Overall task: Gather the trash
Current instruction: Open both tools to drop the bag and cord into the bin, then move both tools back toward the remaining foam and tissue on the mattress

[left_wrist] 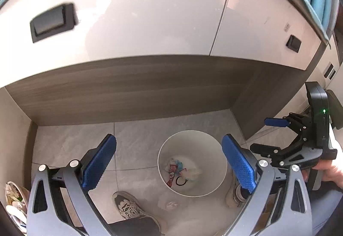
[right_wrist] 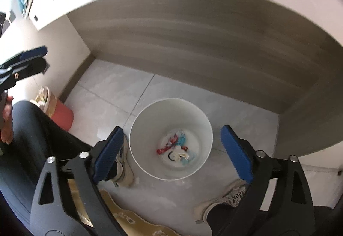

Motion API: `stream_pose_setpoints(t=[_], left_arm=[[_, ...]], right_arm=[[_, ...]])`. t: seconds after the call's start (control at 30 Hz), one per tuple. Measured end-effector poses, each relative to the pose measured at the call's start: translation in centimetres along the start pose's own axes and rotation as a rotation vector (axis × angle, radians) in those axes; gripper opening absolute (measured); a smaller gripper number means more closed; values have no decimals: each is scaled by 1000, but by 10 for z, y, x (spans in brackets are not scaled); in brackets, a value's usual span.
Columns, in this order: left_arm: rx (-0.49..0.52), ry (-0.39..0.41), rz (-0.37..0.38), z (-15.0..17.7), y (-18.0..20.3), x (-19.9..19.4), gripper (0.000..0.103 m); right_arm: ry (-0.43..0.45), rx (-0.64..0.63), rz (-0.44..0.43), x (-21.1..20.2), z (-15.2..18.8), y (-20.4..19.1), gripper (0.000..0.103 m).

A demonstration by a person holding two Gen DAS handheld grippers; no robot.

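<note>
The white bin [right_wrist: 171, 111] is seen on the tiled floor [left_wrist: 75, 141] under the desk, with the trash [right_wrist: 174, 148] lying at its bottom: a red wrapper, blue scraps, white paper and a black ring. The left gripper [left_wrist: 169, 163] is held spread wide above the floor, nothing between its blue pads; the right gripper [right_wrist: 172, 150] is likewise spread over the bin, empty. A red tub [right_wrist: 61, 116] by the wall is shown whole only in the right view; in the left view just its rim is caught. Desk drawers with black handles [left_wrist: 53, 21] are seen clearly only in the left view. Shoes [left_wrist: 128, 208] are seen beside the bin.
</note>
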State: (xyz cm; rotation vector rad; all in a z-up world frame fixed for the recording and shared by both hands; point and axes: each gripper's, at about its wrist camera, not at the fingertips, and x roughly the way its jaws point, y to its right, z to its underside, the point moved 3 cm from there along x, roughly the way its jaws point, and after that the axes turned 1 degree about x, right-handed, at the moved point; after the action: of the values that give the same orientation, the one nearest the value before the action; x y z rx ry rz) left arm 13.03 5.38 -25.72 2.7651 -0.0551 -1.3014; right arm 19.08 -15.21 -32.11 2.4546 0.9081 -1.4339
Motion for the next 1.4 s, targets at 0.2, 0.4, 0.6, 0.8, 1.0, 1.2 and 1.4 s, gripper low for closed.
stream_pose_setpoints(t=[0.2,0.4,0.6,0.8,1.0,1.2,1.4], left_arm=[[29,64,12,-14,14,-26,97],[75,168,15,-59,29,-69,97],[90,256,-4,-134,39,-101,97],[121,348,-60,-205,50,-129,97],[81,326,2,-256,48,-116,97],[112,243,-27,-287,47,-82,97],[75,150,2,-314,34,-47,97]], right_arm=[[102,9,6,-44,-4,-5,96],[283,-43,-23,-131,-39,-20,98],[481,-65,-17,-225,-112,-22,98],[540,-88,72,-260,-184,-15,98],[496,-31,40,-252,-260,7,98],[456,-19,90,-228,-309,28,98],[372,-17,148,-191,-341,46,98]])
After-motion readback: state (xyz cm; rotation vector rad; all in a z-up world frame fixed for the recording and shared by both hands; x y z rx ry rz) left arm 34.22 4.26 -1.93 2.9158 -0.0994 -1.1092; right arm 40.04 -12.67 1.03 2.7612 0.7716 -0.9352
